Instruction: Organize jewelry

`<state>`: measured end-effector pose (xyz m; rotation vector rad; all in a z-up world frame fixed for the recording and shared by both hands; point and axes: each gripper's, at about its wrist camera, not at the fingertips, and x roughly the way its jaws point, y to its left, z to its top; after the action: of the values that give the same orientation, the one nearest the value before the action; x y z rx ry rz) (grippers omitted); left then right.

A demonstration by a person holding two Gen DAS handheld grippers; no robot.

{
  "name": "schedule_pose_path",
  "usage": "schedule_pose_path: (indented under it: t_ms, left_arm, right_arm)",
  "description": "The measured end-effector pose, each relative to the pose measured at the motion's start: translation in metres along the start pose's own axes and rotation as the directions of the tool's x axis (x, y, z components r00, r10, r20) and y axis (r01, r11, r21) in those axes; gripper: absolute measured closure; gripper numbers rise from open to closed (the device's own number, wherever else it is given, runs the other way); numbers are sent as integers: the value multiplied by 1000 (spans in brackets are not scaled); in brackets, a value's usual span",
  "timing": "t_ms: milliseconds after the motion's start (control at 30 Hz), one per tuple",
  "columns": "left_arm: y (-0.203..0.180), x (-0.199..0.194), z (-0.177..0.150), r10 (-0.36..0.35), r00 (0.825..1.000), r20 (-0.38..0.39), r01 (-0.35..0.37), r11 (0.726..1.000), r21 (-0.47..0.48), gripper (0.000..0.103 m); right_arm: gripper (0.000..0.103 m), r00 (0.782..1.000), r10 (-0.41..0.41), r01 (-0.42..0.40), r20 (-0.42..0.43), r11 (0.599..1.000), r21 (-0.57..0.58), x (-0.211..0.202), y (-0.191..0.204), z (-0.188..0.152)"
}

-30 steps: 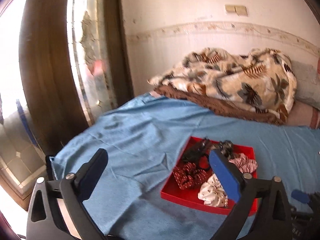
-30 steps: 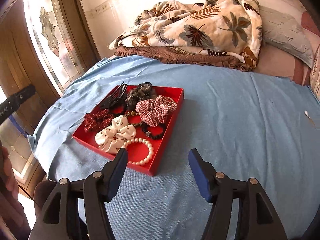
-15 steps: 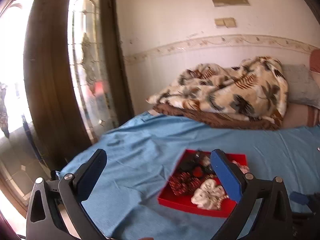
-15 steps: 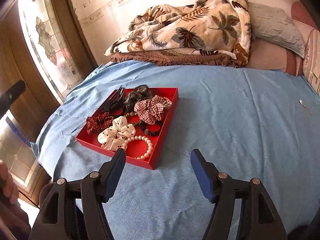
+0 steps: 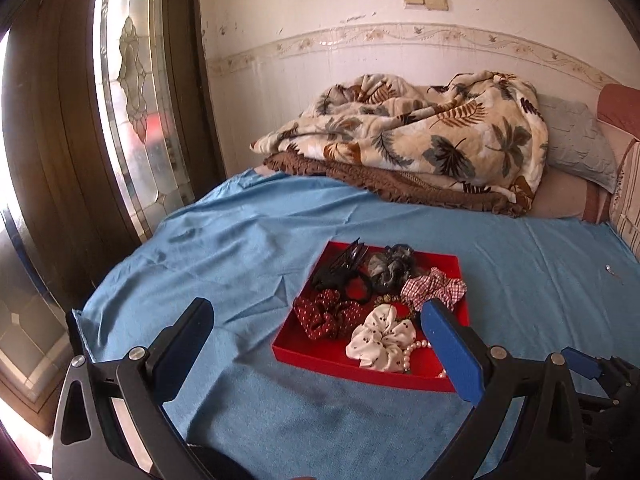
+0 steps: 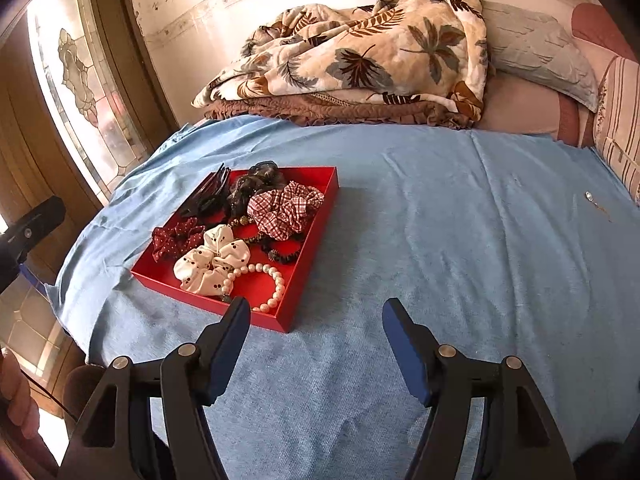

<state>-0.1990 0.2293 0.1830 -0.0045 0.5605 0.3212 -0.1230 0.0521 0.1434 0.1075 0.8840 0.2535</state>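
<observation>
A red tray (image 6: 316, 236) (image 5: 288, 344) lies on a blue bedspread. It holds a white spotted scrunchie (image 6: 212, 260) (image 5: 380, 338), a dark red scrunchie (image 6: 174, 238) (image 5: 326, 314), a checked scrunchie (image 6: 286, 210) (image 5: 434, 290), a dark scrunchie (image 6: 256, 184), a black hair claw (image 6: 208, 196) (image 5: 340, 266) and a pearl bracelet (image 6: 268, 284). My left gripper (image 5: 316, 312) is open and empty, hovering in front of the tray. My right gripper (image 6: 316, 312) is open and empty, near the tray's front right corner. A small earring (image 6: 590, 197) (image 5: 610, 269) lies far right on the bedspread.
A leaf-print blanket (image 6: 360, 52) on a brown quilt is piled at the head of the bed, with a grey pillow (image 6: 536, 56) to its right. A wooden door with stained glass (image 5: 132, 92) stands at the left, past the bed's edge.
Both grippers have drawn back and risen slightly, so the tray sits farther away. Both have stayed open and nothing in the tray has moved.
</observation>
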Motion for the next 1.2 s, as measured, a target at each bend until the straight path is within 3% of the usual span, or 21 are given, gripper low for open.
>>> schedule_pose_path:
  t_ms: [500, 1200]
  left_arm:
    - [13, 37, -17, -32, 987, -156, 24, 998, -54, 0]
    - [9, 48, -29, -81, 976, -202, 71, 996, -59, 0]
  right_arm:
    - [27, 999, -34, 34, 5, 999, -37, 4, 12, -3]
    - [24, 996, -71, 74, 46, 995, -71, -2, 19, 1]
